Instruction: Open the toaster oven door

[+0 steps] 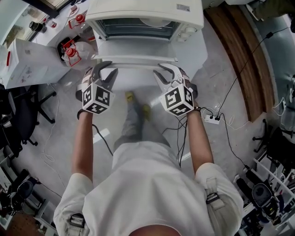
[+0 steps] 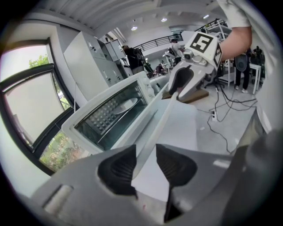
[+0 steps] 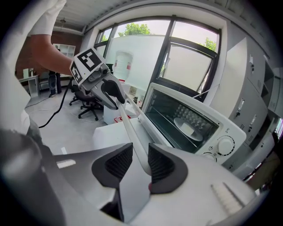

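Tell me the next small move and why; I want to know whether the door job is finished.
Probably open both tools and draw them back. The door of the oven already lies folded down with the inside showing. The left tool and right tool both straddle its handle, so nothing seems left to pull.

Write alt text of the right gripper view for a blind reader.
The right gripper grips the white door handle of an open toaster oven. The left gripper straddles the handle's far end, and a pale dish sits inside.
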Demonstrator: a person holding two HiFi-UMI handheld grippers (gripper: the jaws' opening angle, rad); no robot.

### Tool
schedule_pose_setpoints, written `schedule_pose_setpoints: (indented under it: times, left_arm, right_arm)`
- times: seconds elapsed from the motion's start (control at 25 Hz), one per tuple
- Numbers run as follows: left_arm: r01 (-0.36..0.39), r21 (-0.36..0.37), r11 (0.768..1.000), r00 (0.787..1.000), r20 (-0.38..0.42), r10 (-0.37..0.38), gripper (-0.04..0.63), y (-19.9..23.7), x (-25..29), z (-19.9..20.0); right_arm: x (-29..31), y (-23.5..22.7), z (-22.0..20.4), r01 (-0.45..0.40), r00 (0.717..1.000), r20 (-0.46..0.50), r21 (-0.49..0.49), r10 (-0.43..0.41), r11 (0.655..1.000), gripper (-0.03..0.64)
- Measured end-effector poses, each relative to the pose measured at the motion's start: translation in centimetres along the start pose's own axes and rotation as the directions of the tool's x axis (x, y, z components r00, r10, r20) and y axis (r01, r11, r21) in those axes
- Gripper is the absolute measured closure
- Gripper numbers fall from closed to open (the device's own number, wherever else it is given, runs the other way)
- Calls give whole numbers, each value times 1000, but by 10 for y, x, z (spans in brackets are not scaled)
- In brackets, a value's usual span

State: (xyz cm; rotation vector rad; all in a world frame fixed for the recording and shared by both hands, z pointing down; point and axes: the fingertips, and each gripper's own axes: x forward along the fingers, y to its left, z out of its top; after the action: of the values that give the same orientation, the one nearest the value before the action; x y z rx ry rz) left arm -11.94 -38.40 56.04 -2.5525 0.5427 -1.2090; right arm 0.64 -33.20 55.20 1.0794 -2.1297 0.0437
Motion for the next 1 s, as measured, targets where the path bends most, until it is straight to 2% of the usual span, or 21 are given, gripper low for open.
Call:
schedule_pose_setpoints:
  times: [0.2, 0.52, 0.92, 1.0]
  left_arm:
    - [-11, -26, 1000, 1000, -28, 10, 459, -19, 7, -14]
    - [27, -60, 998, 999, -40, -29, 448, -44, 14, -36]
    - [2, -8, 1000, 1000, -13, -2, 434, -66, 28, -56]
    - [7, 2, 1000, 1000, -9, -7, 418, -74, 32, -64]
  right_arm:
    - [8, 19, -14, -8, 1000, 10, 8, 8, 1000, 520]
    - [17, 46, -34, -20, 1000, -20, -7, 20, 1000, 520]
    - [31, 64, -58, 37, 999, -16, -74, -38, 997, 517]
    - [37, 73, -66, 38, 999, -32, -96, -41, 995, 484]
